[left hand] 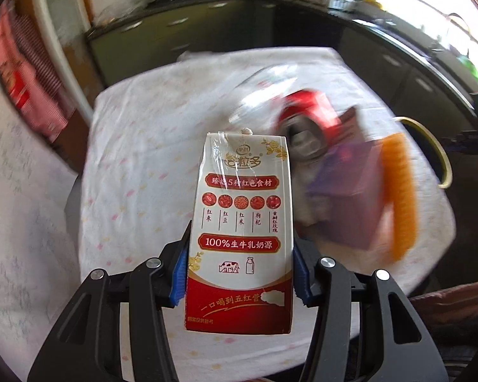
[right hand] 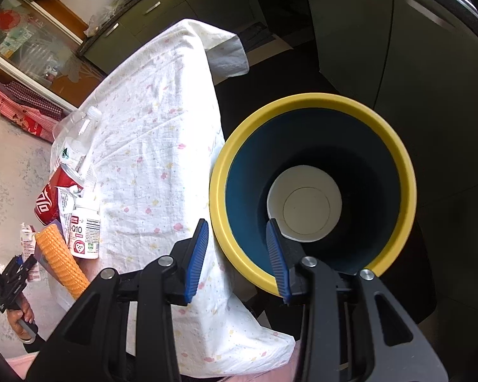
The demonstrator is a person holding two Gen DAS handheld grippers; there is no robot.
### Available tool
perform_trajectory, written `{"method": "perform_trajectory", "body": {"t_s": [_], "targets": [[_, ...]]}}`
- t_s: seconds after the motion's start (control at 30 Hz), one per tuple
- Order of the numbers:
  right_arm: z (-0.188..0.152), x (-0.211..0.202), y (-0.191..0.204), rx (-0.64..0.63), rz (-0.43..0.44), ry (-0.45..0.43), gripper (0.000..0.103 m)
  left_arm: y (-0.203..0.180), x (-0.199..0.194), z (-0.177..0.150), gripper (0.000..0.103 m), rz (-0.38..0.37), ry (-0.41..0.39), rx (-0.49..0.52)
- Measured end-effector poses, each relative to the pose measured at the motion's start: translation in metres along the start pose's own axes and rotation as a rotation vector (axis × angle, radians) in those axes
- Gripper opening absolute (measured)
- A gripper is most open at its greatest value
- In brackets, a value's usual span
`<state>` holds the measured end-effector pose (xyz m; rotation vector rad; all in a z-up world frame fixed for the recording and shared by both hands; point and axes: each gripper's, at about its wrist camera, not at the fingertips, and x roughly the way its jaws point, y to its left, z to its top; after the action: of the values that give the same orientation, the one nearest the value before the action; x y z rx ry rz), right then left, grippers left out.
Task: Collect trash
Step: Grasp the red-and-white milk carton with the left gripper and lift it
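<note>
Left gripper (left hand: 240,273) clamps the carton (left hand: 240,235) on both sides, holding it up over the table (left hand: 137,165). Right gripper (right hand: 237,258) is spread wide, gripping nothing, one finger over the bin (right hand: 409,172) rim. The bin touches the table edge, one paper cup (right hand: 304,202) inside. One can (right hand: 47,202), one bottle (right hand: 75,137), one jar (right hand: 85,234) crowd the far edge.
</note>
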<state>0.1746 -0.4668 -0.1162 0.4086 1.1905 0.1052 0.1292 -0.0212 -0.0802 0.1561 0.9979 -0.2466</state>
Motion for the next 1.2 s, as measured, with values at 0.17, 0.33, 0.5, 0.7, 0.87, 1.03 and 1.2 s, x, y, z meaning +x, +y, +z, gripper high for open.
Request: {"method": "perform_trajectory", "body": {"t_s": [0.17, 0.33, 0.5, 0.7, 0.87, 1.03, 1.2], "targets": [[-0.017, -0.030, -0.025, 0.039, -0.005, -0.070, 0.036, -0.083, -0.024, 0.045, 0.052, -0.166, -0.060, 0.213], [-0.042, -0.056, -0.065, 0.101, -0.007, -0.127, 0.036, -0.179, -0.022, 0.084, 0.052, -0.309, -0.090, 0.367], [-0.067, -0.072, -0.101, 0.152, -0.006, -0.163, 0.036, -0.273, 0.012, 0.115, 0.052, -0.392, -0.063, 0.436], [-0.094, -0.084, -0.137, 0.200, -0.008, -0.195, 0.036, -0.363, 0.092, 0.142, 0.052, -0.358, 0.042, 0.472], [-0.109, -0.084, -0.157, 0.234, -0.011, -0.202, 0.036, -0.397, 0.145, 0.152, 0.052, -0.320, 0.108, 0.455], [-0.109, -0.078, -0.158, 0.232, -0.004, -0.192, 0.037, -0.406, 0.155, 0.154, 0.076, -0.279, 0.076, 0.428], [-0.102, -0.074, -0.137, 0.181, -0.007, -0.181, 0.038, -0.377, 0.101, 0.155, 0.079, -0.344, -0.007, 0.399]]}}
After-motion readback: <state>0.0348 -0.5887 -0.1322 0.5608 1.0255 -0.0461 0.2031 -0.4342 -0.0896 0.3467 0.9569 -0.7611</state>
